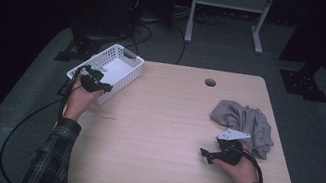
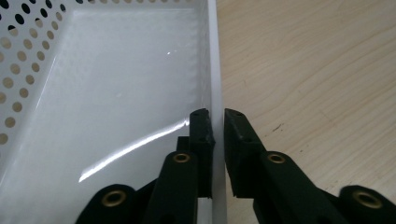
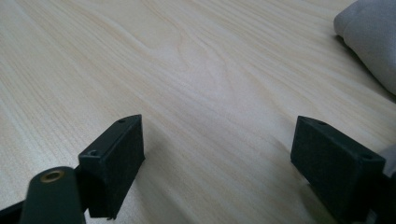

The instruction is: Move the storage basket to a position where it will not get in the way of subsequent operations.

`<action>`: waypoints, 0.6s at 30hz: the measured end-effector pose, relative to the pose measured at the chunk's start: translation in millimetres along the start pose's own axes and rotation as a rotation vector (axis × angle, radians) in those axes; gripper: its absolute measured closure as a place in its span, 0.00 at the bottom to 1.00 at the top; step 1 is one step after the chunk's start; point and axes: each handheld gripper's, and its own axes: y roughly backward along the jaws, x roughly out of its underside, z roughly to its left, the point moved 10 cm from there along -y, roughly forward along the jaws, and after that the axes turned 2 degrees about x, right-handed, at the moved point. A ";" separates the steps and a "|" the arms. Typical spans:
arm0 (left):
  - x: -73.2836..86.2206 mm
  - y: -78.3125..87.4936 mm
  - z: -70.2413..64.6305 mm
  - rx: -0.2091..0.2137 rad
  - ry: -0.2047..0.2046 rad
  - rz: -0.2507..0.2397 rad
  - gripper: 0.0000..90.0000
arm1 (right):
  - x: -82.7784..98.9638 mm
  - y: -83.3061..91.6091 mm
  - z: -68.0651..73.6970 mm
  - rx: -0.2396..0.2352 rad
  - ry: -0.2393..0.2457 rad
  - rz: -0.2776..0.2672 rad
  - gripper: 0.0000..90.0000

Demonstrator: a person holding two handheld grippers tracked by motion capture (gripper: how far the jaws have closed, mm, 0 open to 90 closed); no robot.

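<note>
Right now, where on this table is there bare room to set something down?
The wide bare wood of the table between the white basket and the grey cloth is free, also the near edge between the forearms. It is crowded at the far left corner, where the left gripper straddles the basket wall, and around the cloth by the right gripper.

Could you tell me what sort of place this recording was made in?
Probably a lab or workshop set up for recording, not a home: a bare wooden table on grey carpet, cables trailing across the floor, a metal stand behind, dark surroundings.
</note>
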 end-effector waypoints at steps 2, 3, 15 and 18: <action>0.2 0.9 -0.4 0.006 0.012 -0.012 0.87 | 0.0 0.0 0.0 0.000 0.000 0.000 0.18; 0.9 1.6 -0.8 0.010 0.014 -0.015 0.84 | 0.0 0.0 0.0 0.000 0.000 0.000 0.18; -6.4 21.2 -6.4 0.006 0.042 -0.104 0.56 | -0.2 -0.2 0.0 -0.001 0.001 0.000 0.18; -10.4 26.7 -12.8 0.010 0.044 -0.125 0.51 | -0.2 -0.2 -0.1 -0.001 0.001 0.000 0.18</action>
